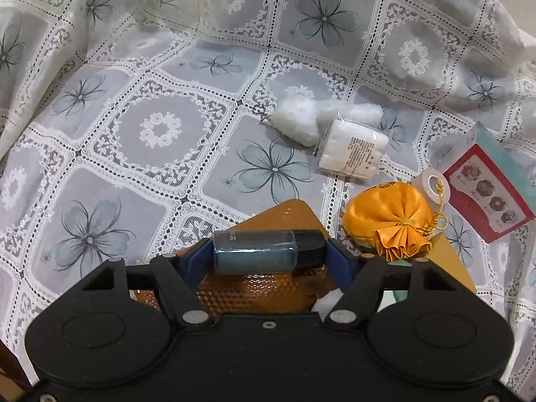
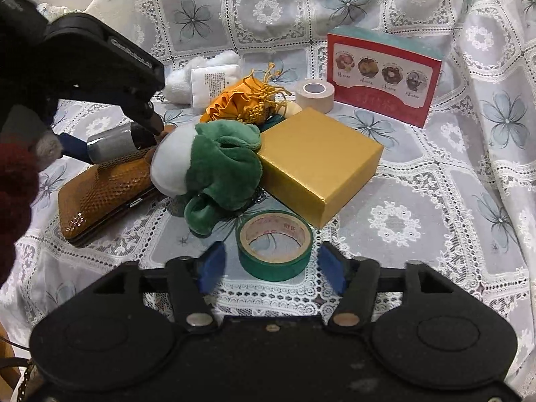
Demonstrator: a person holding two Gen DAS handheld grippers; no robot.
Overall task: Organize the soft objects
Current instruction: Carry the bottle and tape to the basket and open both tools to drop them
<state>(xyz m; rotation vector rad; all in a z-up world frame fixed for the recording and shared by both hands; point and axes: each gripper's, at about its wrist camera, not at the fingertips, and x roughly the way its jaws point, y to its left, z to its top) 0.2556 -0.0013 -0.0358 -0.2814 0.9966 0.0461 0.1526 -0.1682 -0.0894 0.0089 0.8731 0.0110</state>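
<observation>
Left tongs (image 1: 269, 251) are clamped on a little blue bottle (image 1: 258, 251) above the brown wallet (image 2: 107, 194); right tongs (image 2: 271, 264) sit released around green tape (image 2: 274, 246). Green plush (image 2: 217, 171) lies between wallet and gold box (image 2: 318, 164).

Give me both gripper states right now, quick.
Left gripper: shut on the small blue-grey glitter bottle with a black cap.
Right gripper: open, jaws either side of the green tape roll, not gripping.
</observation>
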